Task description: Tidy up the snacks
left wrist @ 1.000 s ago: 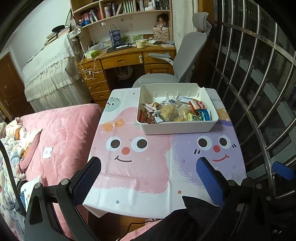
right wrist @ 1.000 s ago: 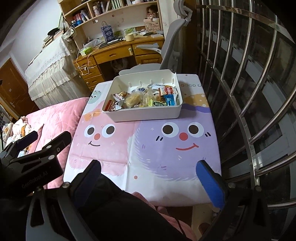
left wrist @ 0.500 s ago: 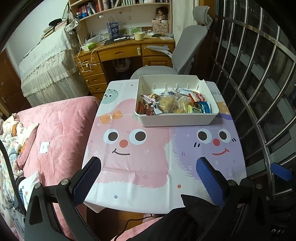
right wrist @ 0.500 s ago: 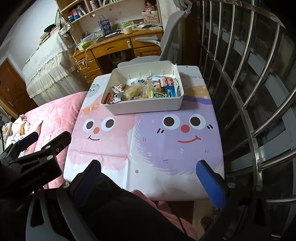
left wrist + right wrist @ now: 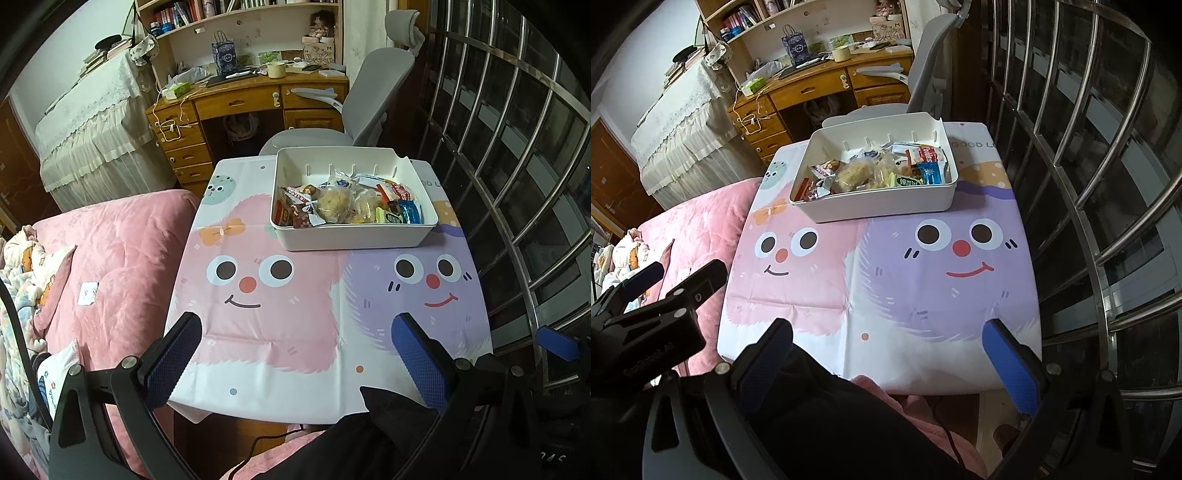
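A white plastic bin (image 5: pixel 354 234) stands at the far side of the small table and holds several wrapped snacks (image 5: pixel 334 205); it also shows in the right wrist view (image 5: pixel 879 205). My left gripper (image 5: pixel 295 354) is open and empty, held over the table's near edge, well short of the bin. My right gripper (image 5: pixel 886 354) is open and empty, also back at the near edge. The left gripper's body (image 5: pixel 653 314) shows at the left of the right wrist view.
The table wears a cloth (image 5: pixel 280 295) with pink and purple cartoon faces. A pink bed (image 5: pixel 110 251) lies to the left. Metal window bars (image 5: pixel 524 184) run along the right. A grey chair (image 5: pixel 369 99) and wooden desk (image 5: pixel 240 103) stand behind the table.
Both grippers have pulled back and risen away from the bin, which now looks farther off. Both stay open and empty.
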